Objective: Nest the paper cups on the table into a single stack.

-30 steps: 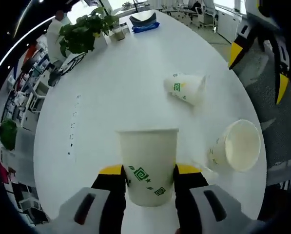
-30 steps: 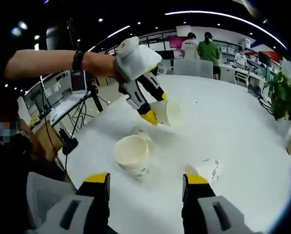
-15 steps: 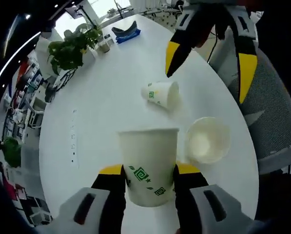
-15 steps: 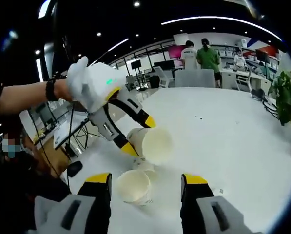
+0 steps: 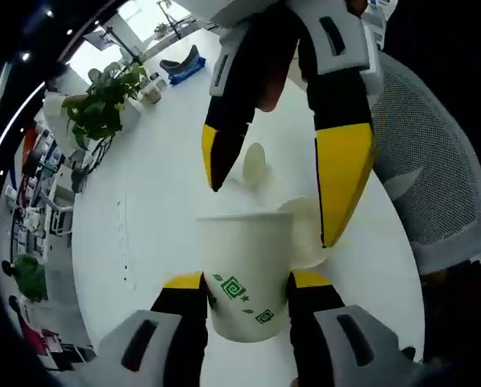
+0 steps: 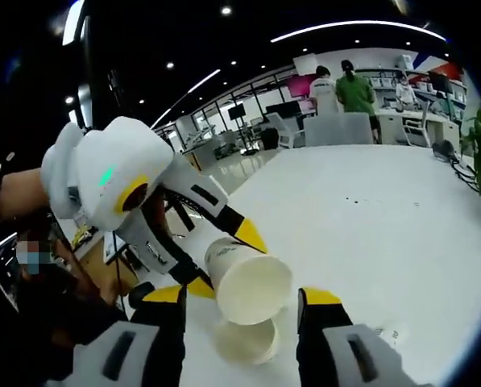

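Held cup: we carry a paper cup with a green print (image 5: 246,278) clamped between the jaws of our left gripper (image 5: 246,284), at about 6 o'clock in the left gripper view, its mouth up and away from us. In the right gripper view the same cup (image 6: 248,278) sits tipped with its open mouth toward that camera, pinched by the left gripper (image 6: 221,258).

Change: a second ago the held cup hung well apart from the others over the table; now it sits just above the upright cup, and our two grippers have closed in on each other.

Upright cup: it stands on the table (image 5: 159,210) just behind the held cup, at about 3 o'clock of it in the left gripper view (image 5: 304,234), and right under the held cup at 6 o'clock in the right gripper view (image 6: 246,342).

Lying cup: a third cup (image 5: 254,164) lies on its side farther out, at 12 o'clock of the held cup, seen between the right gripper's jaws.

Right gripper: its jaws (image 5: 280,173) stand apart and carry nothing, reaching in from 12 o'clock in the left gripper view; in its own view (image 6: 242,302) they straddle both near cups.

Meaning: we judge nothing is nested yet; the held cup looks lined up to drop into the upright one, with the lying cup left for afterwards.

Surroundings: a potted plant (image 5: 103,101) stands at the table's far edge at 10 o'clock.
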Motion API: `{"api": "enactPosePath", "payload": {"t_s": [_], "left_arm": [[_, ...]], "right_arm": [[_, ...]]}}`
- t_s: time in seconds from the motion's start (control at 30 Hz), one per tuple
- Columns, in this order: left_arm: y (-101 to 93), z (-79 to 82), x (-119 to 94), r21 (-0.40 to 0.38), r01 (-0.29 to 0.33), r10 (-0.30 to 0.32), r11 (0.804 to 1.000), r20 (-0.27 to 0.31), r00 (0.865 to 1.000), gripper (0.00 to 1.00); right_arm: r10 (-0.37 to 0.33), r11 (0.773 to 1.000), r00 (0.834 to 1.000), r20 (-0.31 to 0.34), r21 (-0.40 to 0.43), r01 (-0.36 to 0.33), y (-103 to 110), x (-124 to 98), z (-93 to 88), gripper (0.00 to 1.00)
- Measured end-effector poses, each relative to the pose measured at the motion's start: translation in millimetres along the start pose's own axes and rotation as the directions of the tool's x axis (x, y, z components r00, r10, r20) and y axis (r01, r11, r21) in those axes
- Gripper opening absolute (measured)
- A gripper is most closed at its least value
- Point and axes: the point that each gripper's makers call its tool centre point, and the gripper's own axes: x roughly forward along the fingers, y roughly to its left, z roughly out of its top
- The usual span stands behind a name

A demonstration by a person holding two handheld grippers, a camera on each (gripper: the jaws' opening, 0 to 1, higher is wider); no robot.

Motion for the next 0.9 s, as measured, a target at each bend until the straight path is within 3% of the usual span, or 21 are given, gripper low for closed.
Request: {"api": "enactPosePath", "payload": {"t_s": [0.5, 0.73, 0.9], "left_arm": [[-10.4, -1.1, -6.4, 0.047, -0.031, 0.031, 0.998, -0.006, 1.000, 0.38], [-12.1, 9.1, -11.8, 0.049, -0.045, 0.044, 0.998, 0.023, 0.999, 0.38], [-12.5, 16.0, -14.1, 0.062, -0.058, 0.056, 0.996, 0.035, 0.998, 0.38]], "right_arm": [[0.085, 0.993, 0.996, -0.014, 0.088, -0.084, 20.1, 18.9, -2.0, 0.40], [0.142, 0.975, 0.990, 0.015, 0.168, -0.142, 33.8, 18.5, 3.2, 0.31], [0.159, 0.967, 0.987, 0.023, 0.197, -0.160, 30.6, 27.3, 6.1, 0.25]]}}
